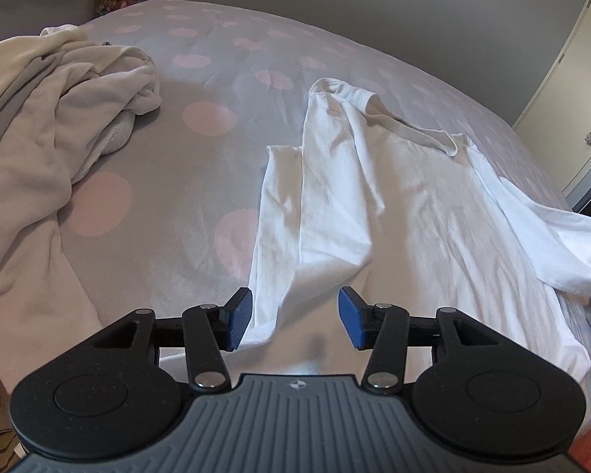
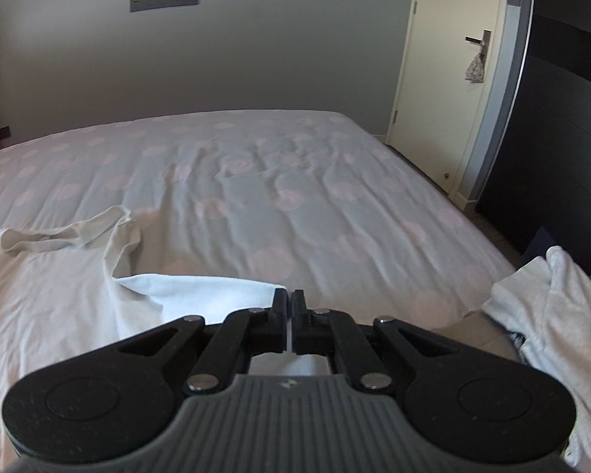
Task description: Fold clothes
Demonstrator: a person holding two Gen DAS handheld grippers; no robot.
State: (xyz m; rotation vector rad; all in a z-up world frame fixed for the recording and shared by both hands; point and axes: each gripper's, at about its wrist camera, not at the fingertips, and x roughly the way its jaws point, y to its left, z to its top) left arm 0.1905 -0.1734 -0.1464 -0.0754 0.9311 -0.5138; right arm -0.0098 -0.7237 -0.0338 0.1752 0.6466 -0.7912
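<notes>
A white T-shirt (image 1: pixel 374 205) lies spread on the bed, collar (image 1: pixel 413 130) at the far end, its left side folded inward. My left gripper (image 1: pixel 295 311) hangs open just above the shirt's near hem. Fabric lies below the gap, but the blue pads (image 1: pixel 240 319) do not press on it. In the right wrist view the same shirt (image 2: pixel 51 295) fills the lower left. My right gripper (image 2: pixel 288 299) is shut on the end of its sleeve (image 2: pixel 201 295), which rises off the sheet toward the jaws. That sleeve (image 1: pixel 563 244) runs out to the right edge of the left wrist view.
The bed has a grey sheet with pink dots (image 2: pixel 295 197). A heap of cream clothes (image 1: pixel 39 126) covers its left side. Another pale garment (image 2: pixel 551 315) hangs at the bed's right corner. Beyond are a door (image 2: pixel 433 79) and a dark wardrobe (image 2: pixel 563 118).
</notes>
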